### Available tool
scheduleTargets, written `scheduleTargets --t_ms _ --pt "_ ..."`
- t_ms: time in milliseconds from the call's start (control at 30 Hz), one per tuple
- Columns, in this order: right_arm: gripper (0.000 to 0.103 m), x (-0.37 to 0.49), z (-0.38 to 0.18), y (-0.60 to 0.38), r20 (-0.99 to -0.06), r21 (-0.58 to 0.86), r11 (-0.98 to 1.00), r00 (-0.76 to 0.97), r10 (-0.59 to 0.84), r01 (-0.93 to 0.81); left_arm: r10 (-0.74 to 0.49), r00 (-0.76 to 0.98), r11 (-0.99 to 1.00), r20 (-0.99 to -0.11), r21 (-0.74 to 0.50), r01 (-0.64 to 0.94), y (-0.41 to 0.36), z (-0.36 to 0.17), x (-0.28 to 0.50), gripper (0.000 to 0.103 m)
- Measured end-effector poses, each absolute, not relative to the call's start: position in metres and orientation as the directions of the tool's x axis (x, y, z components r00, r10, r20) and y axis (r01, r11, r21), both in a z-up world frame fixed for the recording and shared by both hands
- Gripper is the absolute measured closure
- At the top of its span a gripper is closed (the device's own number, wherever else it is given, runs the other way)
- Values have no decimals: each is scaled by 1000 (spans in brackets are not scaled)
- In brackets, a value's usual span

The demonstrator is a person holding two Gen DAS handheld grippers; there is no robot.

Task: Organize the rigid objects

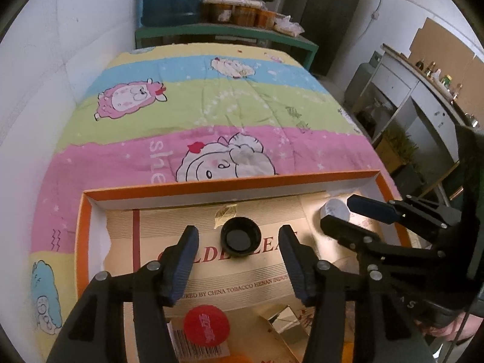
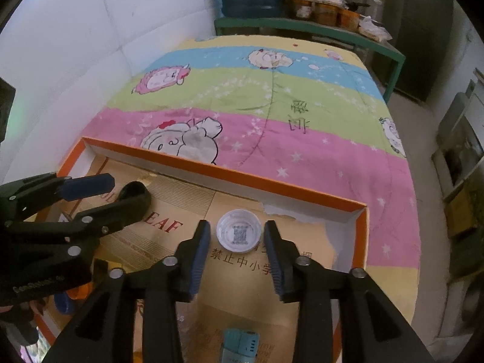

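1. The left gripper (image 1: 239, 236) is hovering with jaws spread, the black cap (image 1: 240, 236) lying open side up between its fingers, untouched, near the far wall of the orange-rimmed box (image 1: 230, 183).
2. The right gripper (image 2: 237, 236) is standing spread too, the white cap (image 2: 239, 234) resting between its pads, apart from both, toward the box's right corner.
3. Both caps are sitting loose on the box's cardboard floor (image 1: 211, 275), probably being lined up along that far wall.
4. A red cap (image 1: 206, 326) is lying nearer the box's front.
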State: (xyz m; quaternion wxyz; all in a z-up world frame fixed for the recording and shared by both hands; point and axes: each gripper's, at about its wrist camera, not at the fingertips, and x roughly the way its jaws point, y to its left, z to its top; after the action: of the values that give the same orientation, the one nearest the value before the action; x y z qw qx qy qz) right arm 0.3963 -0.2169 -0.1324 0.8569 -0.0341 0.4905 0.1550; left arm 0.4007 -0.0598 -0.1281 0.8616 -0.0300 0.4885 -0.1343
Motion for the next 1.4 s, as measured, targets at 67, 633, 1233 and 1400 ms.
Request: scheduleTargets --t_ms 67,633,1233,1400 --pt "56 394 -130 -219 -847 96 951 478 233 -292 -265 494 961 -828 -186 204 -58 -125 399 45" --pt "51 337 -87 -215 -769 46 978 618 164 -202 -240 620 970 -747 -160 183 -34 -86 347 44" --pt "51 243 -49 -207 -698 55 989 702 139 -141 -190 711 982 -677 -124 145 -21 -60 252 44" --pt "51 209 -35 -201 -671 39 991 731 123 -131 -186 734 982 -653 -118 145 -19 -47 222 44"
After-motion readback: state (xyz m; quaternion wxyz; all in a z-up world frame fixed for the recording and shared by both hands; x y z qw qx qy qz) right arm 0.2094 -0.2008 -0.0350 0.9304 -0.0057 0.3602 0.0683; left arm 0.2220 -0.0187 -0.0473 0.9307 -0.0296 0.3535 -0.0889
